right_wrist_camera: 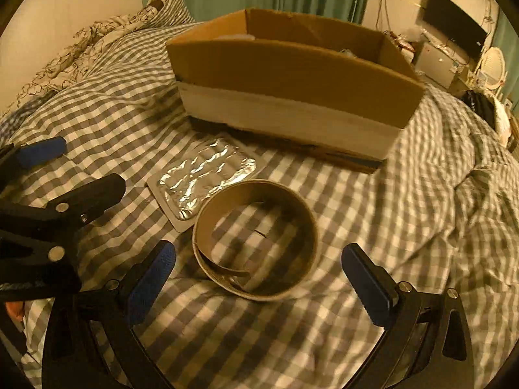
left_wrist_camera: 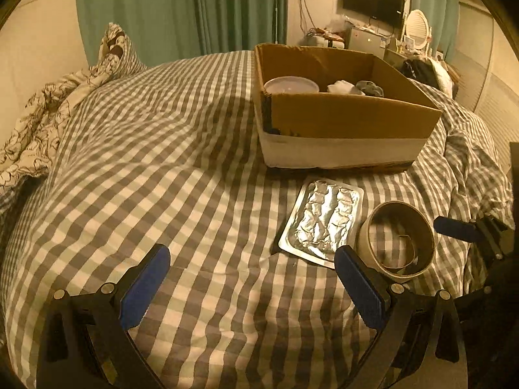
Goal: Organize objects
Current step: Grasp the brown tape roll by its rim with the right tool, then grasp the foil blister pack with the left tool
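Cardboard ring (right_wrist_camera: 255, 240), an empty tape core lying flat on the checked duvet (right_wrist_camera: 373, 194), sits nearest to us, just ahead of our right gripper (right_wrist_camera: 258, 280), whose blue-padded fingers (right_wrist_camera: 152, 283) stand wide apart on either side of the ring's near rim and hold nothing. A loose strip of the ring's inner liner curls away inside it. Our left gripper (left_wrist_camera: 253, 283) is likewise spread wide and empty over bare duvet; in the left wrist view its right-hand finger (left_wrist_camera: 361, 287) lies just beside the ring's outer wall, though we cannot tell whether they touch. Touching the ring on its far left side lies a foil blister pack (right_wrist_camera: 202, 176), flat on the bedding, silver side up and crumpled, with one corner tucked under the ring's rim. Beyond the pack, near but apart from it, stands an open cardboard box (right_wrist_camera: 292, 74) with a pale band along the base of its near wall. Inside the box, seen from the left wrist, we note a pale round bowl (left_wrist_camera: 291, 85) at the left, a white bundle (left_wrist_camera: 344, 88) in the middle and a dark bundle (left_wrist_camera: 369, 88) beside it. Farthest from us are a patterned pillow (left_wrist_camera: 115, 48), green curtains (left_wrist_camera: 181, 6) and a wall-mounted screen (left_wrist_camera: 373, 0).
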The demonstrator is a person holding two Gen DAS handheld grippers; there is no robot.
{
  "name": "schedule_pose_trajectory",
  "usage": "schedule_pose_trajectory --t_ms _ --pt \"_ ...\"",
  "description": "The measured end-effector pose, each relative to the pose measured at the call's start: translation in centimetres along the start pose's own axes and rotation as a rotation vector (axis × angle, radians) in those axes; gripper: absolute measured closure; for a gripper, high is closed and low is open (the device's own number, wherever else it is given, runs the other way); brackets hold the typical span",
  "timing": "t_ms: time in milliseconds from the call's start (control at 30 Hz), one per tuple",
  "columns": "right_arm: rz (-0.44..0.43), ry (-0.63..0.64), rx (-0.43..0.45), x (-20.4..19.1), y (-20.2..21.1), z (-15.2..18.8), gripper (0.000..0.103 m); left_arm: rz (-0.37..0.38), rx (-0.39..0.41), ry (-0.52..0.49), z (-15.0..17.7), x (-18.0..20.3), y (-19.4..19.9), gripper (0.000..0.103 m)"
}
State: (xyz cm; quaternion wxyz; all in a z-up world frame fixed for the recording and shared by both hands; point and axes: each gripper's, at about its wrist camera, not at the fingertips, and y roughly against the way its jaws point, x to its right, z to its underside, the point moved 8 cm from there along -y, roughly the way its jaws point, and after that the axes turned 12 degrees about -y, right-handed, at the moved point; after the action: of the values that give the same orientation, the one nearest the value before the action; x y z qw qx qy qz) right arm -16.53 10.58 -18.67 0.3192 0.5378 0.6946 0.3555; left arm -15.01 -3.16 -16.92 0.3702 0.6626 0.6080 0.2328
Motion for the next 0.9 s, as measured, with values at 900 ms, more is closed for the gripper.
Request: schedule_pose_trajectory --t_ms 900 --pt "0.039 -0.234 0.131 9.0 5.9 -2.6 0.022 0.127 -0.047 -0.072 -3.6 6.0 -7.7 0.001"
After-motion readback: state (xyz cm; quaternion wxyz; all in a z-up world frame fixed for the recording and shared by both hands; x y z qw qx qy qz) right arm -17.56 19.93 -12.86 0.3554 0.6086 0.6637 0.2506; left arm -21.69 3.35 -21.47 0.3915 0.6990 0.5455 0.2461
